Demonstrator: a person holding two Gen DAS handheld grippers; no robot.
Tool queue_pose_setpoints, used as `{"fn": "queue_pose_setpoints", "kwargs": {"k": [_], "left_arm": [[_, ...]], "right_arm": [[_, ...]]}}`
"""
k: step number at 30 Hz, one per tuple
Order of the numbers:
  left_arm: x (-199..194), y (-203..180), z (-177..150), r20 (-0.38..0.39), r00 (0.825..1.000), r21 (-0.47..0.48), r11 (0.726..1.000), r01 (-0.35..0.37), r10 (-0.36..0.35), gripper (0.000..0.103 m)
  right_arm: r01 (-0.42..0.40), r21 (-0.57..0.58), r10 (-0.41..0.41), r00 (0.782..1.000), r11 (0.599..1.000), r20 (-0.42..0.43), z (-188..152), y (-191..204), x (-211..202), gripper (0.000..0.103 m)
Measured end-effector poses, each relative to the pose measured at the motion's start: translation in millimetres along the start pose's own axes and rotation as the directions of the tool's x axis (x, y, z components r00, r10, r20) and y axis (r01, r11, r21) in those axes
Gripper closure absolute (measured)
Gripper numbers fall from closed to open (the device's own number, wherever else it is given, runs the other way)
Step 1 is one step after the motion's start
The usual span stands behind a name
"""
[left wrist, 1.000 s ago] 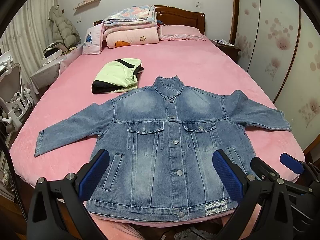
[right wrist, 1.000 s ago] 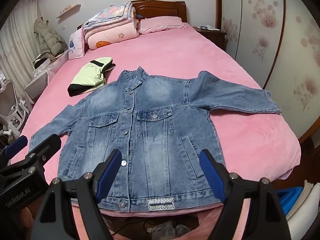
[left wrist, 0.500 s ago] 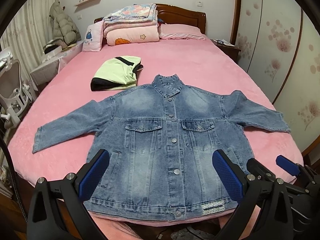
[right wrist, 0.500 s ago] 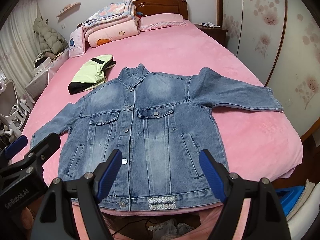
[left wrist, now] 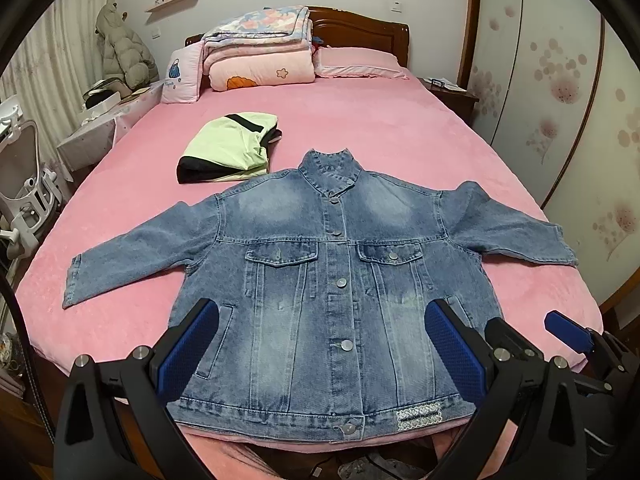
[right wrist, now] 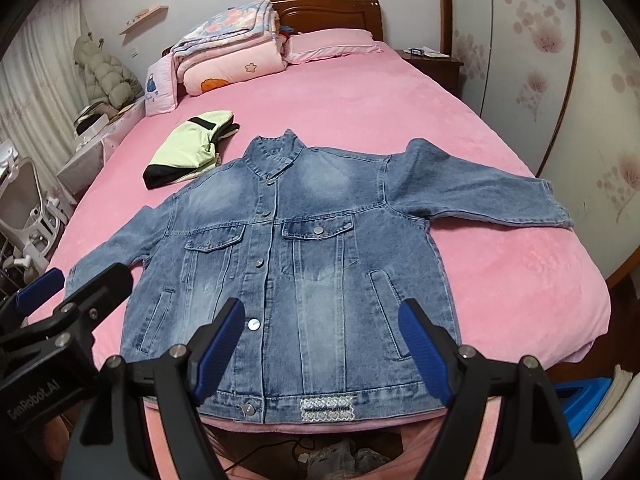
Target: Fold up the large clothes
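A blue denim jacket (left wrist: 340, 280) lies flat and buttoned on the pink bed (left wrist: 380, 140), front up, collar away from me, both sleeves spread out. Its hem is at the bed's near edge. It also shows in the right wrist view (right wrist: 312, 264). My left gripper (left wrist: 320, 344) is open and empty, hovering above the lower front of the jacket. My right gripper (right wrist: 322, 344) is open and empty, also above the hem. The right gripper shows at the right edge of the left wrist view (left wrist: 532, 340), and the left gripper at the left edge of the right wrist view (right wrist: 68, 292).
A folded light-green and black garment (left wrist: 228, 148) lies on the bed beyond the left shoulder. Stacked quilts and pillows (left wrist: 260, 56) sit at the headboard. A white chair (left wrist: 24, 188) stands at the left, a wardrobe (left wrist: 560, 80) at the right.
Both grippers have drawn back and risen slightly, so the jacket sits a little farther away in both views. The jacket itself has not moved.
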State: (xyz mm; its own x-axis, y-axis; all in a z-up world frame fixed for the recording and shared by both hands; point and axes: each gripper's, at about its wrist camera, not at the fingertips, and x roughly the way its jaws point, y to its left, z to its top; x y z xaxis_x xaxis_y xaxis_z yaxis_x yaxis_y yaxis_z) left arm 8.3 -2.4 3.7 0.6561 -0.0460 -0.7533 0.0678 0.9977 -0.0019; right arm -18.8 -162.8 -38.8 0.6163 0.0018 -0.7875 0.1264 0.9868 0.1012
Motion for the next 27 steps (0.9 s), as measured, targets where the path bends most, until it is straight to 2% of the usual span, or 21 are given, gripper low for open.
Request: {"fn": "queue_pose_setpoints", "kwargs": {"k": [27], "left_arm": [[2, 4, 2, 0.004, 1.0, -0.003, 1.0, -0.019, 0.019, 0.001]], "right_arm": [[-0.015, 0.049, 0.012, 0.999, 0.999, 0.05, 9, -20, -6, 0.023]]}}
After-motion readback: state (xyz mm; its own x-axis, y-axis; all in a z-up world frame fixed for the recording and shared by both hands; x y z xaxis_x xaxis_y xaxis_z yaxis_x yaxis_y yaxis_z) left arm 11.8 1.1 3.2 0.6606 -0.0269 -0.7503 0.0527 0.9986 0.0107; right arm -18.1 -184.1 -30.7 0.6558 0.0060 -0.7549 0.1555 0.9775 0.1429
